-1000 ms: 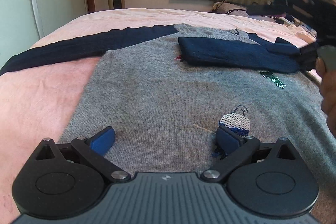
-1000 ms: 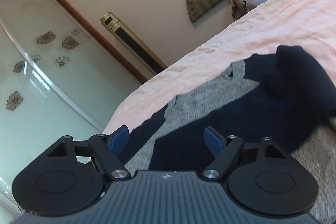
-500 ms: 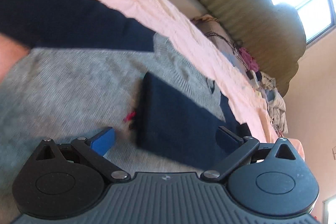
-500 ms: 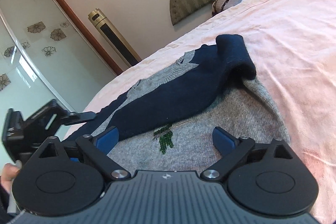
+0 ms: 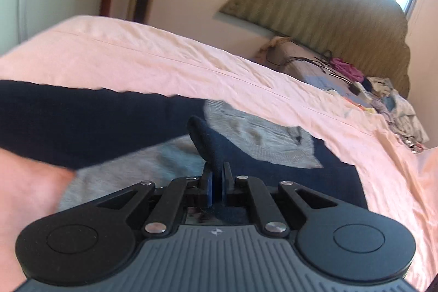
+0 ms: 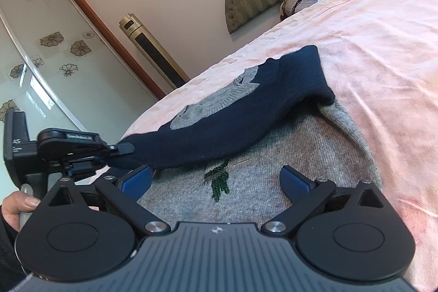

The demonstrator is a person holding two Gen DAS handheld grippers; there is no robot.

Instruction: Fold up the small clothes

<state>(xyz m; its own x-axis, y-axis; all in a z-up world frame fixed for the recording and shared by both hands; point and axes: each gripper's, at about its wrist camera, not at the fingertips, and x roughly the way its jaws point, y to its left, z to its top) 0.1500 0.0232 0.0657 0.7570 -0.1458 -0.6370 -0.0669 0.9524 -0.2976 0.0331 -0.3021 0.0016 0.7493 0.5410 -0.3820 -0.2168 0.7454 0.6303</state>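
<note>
A: Where is the sweater (image 6: 287, 144) and how does it lie?
B: One grey sweater lies flat on the pink bedsheet (image 6: 383, 51). Its folded navy sleeve (image 6: 232, 125) runs lengthwise from upper right to lower left across the chest.

A: And the grippers?
B: Two. The left gripper (image 5: 215, 181) has its fingers pinched on that sleeve's cuff. The right gripper (image 6: 216, 181), fingers spread wide, holds nothing, at centre bottom.

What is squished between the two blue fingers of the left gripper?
The left wrist view shows the left gripper closed on the cuff of the navy sleeve of the grey sweater.
</note>
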